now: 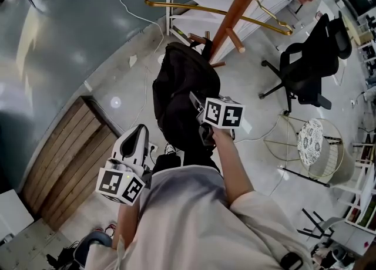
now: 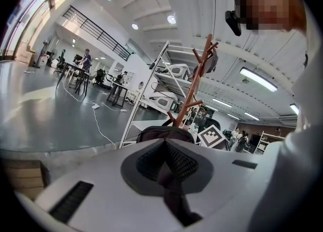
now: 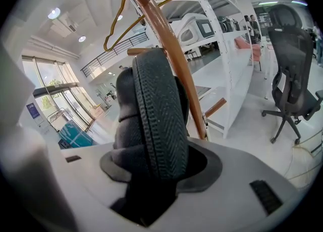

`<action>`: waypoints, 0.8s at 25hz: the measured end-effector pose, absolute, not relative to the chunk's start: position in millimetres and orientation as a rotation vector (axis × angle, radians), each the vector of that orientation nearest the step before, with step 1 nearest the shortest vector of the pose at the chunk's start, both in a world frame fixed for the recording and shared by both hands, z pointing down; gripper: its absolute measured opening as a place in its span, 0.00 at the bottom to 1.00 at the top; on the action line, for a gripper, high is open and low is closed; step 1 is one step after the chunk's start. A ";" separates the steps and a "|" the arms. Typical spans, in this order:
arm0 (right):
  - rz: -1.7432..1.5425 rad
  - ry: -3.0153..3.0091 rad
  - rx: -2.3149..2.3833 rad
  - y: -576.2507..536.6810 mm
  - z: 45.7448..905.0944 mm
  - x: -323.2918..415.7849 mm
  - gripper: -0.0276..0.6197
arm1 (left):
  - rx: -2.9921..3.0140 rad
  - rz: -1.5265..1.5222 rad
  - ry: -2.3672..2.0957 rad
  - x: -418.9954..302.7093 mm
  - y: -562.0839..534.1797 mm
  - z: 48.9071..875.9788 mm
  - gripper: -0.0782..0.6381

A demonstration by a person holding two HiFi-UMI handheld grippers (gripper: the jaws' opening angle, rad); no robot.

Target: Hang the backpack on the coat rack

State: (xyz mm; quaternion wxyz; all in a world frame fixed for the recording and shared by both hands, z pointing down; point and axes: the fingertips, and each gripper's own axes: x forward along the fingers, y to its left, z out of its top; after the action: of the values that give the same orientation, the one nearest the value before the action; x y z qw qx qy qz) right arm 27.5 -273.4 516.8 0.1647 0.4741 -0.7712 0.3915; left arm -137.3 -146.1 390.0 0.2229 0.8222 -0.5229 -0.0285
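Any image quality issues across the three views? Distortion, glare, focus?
Head view: sharp, wide-angle bend at the edges, light sheen on the floor upper left. Left gripper view: strong fisheye, black vignette, ceiling lights bloom. Right gripper view: same fisheye, so the coat rack bows; the backpack strap fills the centre, close yet sharp.

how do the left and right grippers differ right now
The right gripper is clamped on a padded strap; the left gripper is shut on nothing. The right one is up against the backpack by the coat rack; the left one sits back from it. Both carry marker cubes.
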 end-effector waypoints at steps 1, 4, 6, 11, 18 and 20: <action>1.116 -2.196 1.354 -274.5 517.5 28.3 0.36 | 2.267 -0.081 -1.440 -136.5 -145.7 389.4 0.12; 1.116 -2.193 1.356 -276.6 522.2 28.4 0.36 | 2.256 -0.079 -1.427 -134.9 -144.4 389.3 0.12; 1.105 -2.190 1.360 -278.0 525.6 27.6 0.36 | 2.252 -0.078 -1.427 -135.9 -144.4 391.8 0.12; 1.078 -2.177 1.374 -280.0 534.3 28.2 0.37 | 2.242 -0.073 -1.426 -137.8 -144.8 393.7 0.12; 1.046 -2.150 1.375 -283.4 544.0 33.8 0.39 | 2.244 -0.075 -1.403 -133.6 -145.1 395.8 0.12; 1.040 -2.151 1.375 -285.4 544.8 33.5 0.39 | 2.250 -0.070 -1.391 -132.5 -146.2 396.4 0.12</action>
State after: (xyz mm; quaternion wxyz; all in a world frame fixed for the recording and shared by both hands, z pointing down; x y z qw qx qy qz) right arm 33.5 -285.4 544.8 0.1911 0.4897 -0.7658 0.3704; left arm -132.5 -146.2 396.4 0.2451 0.8243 -0.5097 -0.0256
